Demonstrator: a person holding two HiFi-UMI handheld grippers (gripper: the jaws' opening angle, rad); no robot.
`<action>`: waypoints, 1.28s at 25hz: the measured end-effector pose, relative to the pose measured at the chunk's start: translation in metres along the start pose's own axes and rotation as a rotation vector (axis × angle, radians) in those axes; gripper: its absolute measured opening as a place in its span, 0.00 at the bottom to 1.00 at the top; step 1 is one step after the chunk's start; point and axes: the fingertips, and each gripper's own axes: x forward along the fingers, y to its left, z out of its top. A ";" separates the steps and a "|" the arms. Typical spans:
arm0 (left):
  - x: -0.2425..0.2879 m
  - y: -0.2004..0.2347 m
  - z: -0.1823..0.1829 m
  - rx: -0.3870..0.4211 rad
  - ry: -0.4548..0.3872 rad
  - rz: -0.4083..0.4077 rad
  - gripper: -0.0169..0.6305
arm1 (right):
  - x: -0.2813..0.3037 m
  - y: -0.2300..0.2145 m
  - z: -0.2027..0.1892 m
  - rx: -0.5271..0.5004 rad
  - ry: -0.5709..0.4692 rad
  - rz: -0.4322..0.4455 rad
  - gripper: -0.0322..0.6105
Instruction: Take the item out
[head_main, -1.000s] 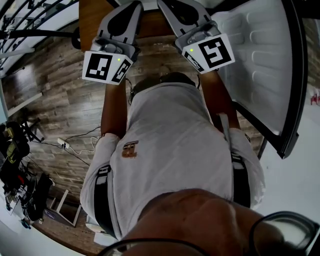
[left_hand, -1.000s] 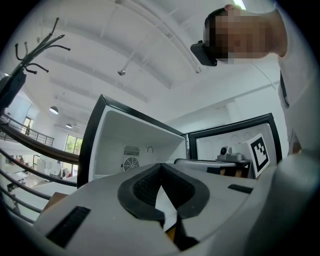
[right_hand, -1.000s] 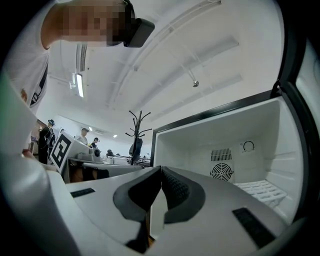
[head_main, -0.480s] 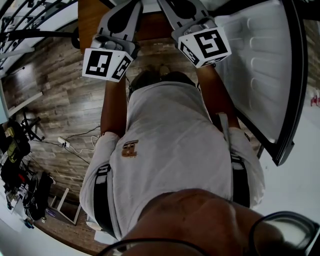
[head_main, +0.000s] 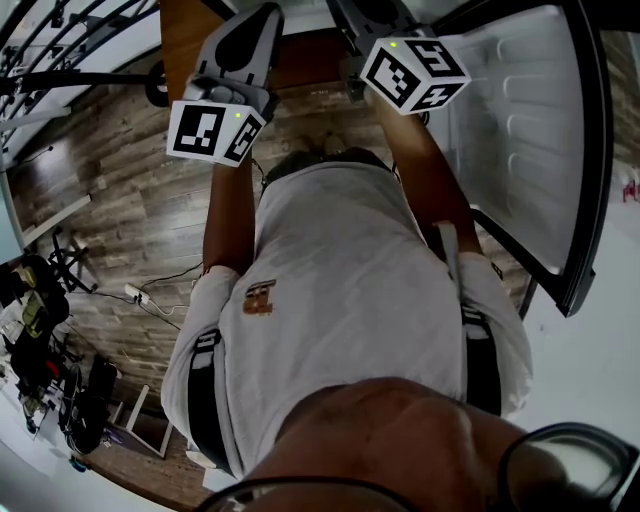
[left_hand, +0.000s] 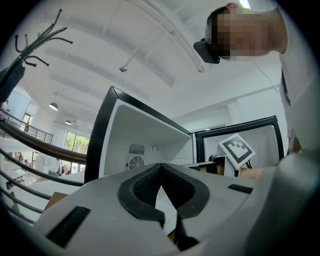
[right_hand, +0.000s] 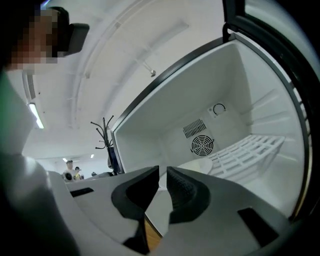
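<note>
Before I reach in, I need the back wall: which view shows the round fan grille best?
The right gripper view: the fan grille faces the camera, unobstructed, beside the wire shelf. The left gripper view shows it smaller. The head view misses it.

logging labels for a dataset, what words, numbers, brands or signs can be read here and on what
No words or numbers can be read in any view.
Shirt logo: too small and blurred to read.
Left cube: black square marker pattern, no letters.
Right cube: black square marker pattern, no letters.
</note>
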 end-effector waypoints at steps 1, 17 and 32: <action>-0.003 0.000 0.000 -0.003 0.000 -0.002 0.05 | 0.000 0.000 0.000 0.031 -0.005 -0.009 0.11; -0.042 0.041 0.010 -0.056 -0.004 0.008 0.05 | 0.038 -0.016 -0.020 0.737 -0.081 -0.118 0.33; -0.059 0.041 -0.005 -0.053 0.010 0.022 0.05 | 0.049 -0.035 -0.051 1.097 -0.139 -0.129 0.33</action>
